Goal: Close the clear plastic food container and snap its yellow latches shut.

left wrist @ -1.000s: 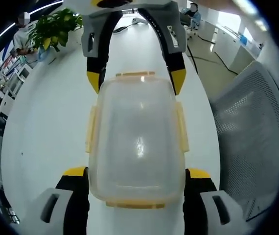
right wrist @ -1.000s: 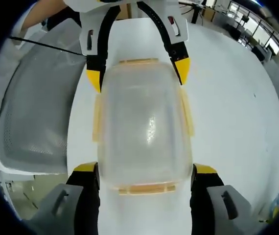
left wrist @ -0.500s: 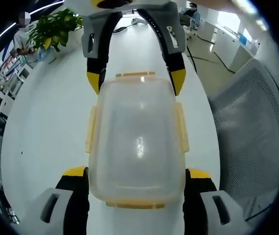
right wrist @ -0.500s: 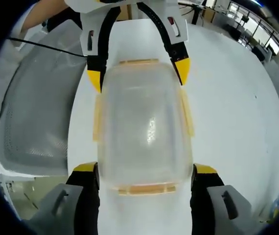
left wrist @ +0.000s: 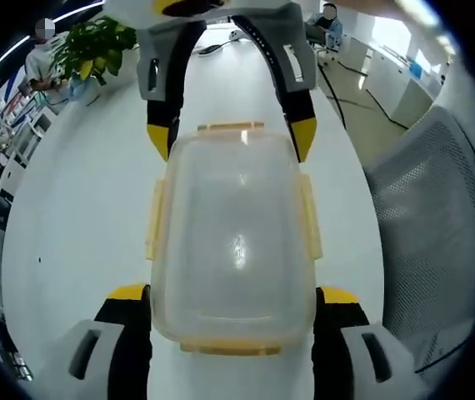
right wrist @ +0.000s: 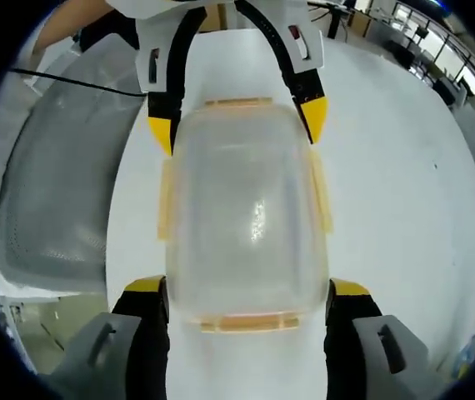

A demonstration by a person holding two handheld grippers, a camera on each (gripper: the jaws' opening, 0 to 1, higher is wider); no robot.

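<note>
Both grippers' fingers [left wrist: 127, 293] [right wrist: 144, 286] stand wide, straddling opposite ends of the container [left wrist: 232, 242] on the table [left wrist: 71, 192]. It looks light, stiff and slippery; press the 4 latches [right wrist: 165, 200], not the lid.

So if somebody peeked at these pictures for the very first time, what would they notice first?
Their eye would land on the big clear plastic box with yellow latches along its edges, sitting in the middle of the white table. The yellow-tipped tongs stand at both of its ends: the left tongs at the near end in the left gripper view, the right tongs at the far end. A grey mesh chair stands beside the table.
</note>
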